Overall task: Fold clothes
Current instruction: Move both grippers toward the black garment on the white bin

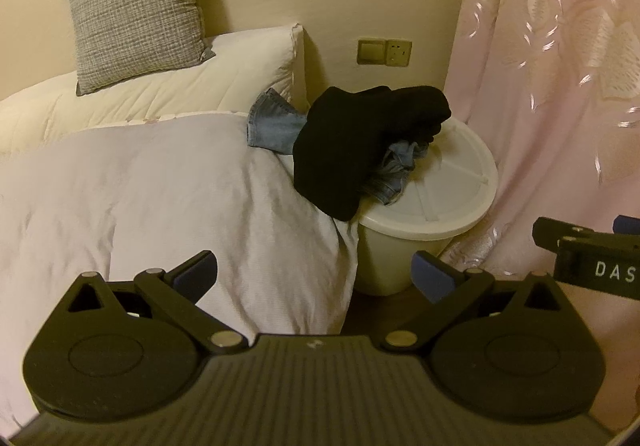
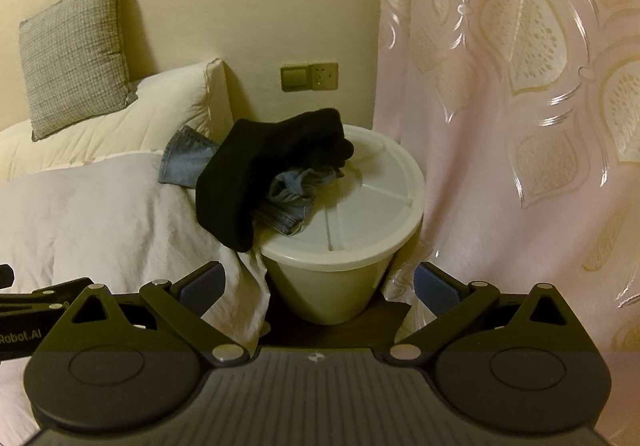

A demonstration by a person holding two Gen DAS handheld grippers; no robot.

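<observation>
Black and soft, the top garment [image 1: 344, 150] lies heaped on blue jeans [image 1: 276, 122], half on the white bin lid [image 1: 452, 182] and half on the bed cover [image 1: 160, 182], at about 12 o'clock from my left gripper [image 1: 314, 272]. Both the left and my right gripper [image 2: 318, 284] have fingers wide apart, holding nothing. I think the cloth is light and floppy, so I would pinch its hanging edge at 6 o'clock.

At the centre of the frame we see a black garment [image 2: 256, 170] lying over blue jeans [image 2: 288, 198] on the white lidded bin [image 2: 360, 222]. Our right gripper [image 2: 320, 286] stands wide open below, holding nothing.
</observation>
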